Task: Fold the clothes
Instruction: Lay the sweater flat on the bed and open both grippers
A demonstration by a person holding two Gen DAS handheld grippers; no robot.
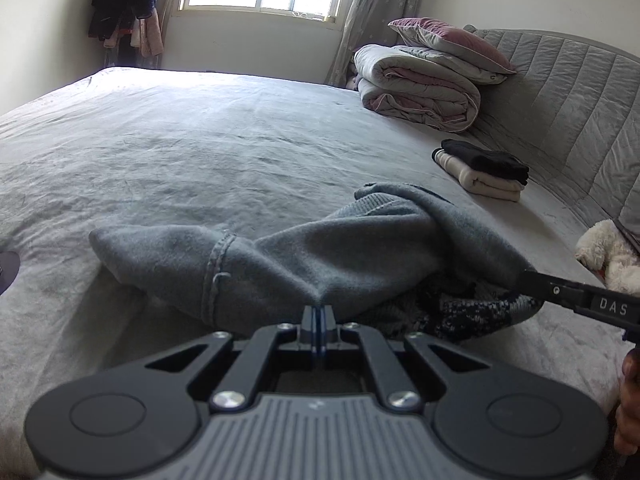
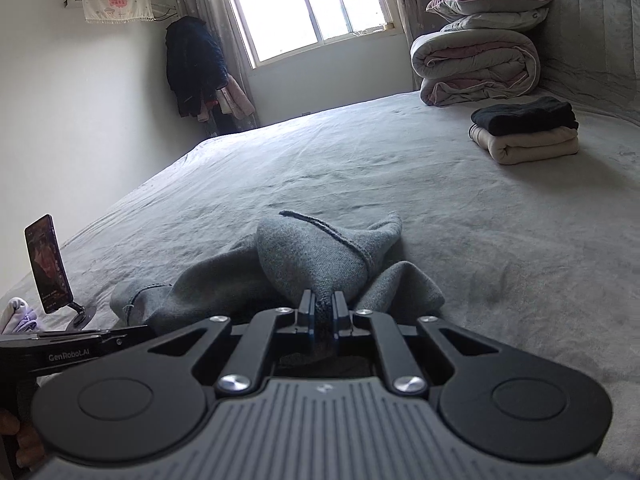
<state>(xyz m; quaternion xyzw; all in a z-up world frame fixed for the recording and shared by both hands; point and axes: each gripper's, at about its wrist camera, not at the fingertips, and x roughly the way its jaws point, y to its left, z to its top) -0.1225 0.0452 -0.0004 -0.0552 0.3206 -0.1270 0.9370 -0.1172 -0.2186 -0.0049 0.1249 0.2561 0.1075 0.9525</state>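
Grey sweater (image 1: 280, 256) with black-and-white patterned lining on a grey bedsheet (image 1: 180, 140).

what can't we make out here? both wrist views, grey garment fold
- Grey garment: bunched, so its type and layout are unreadable in either view; the left gripper covers its near edge.
- Dark patterned fabric: left view, mostly under the grey folds; unclear whether lining or a separate item.
- Phone: right view, screen too small to read.
- Plush toy: cut off by the right edge.
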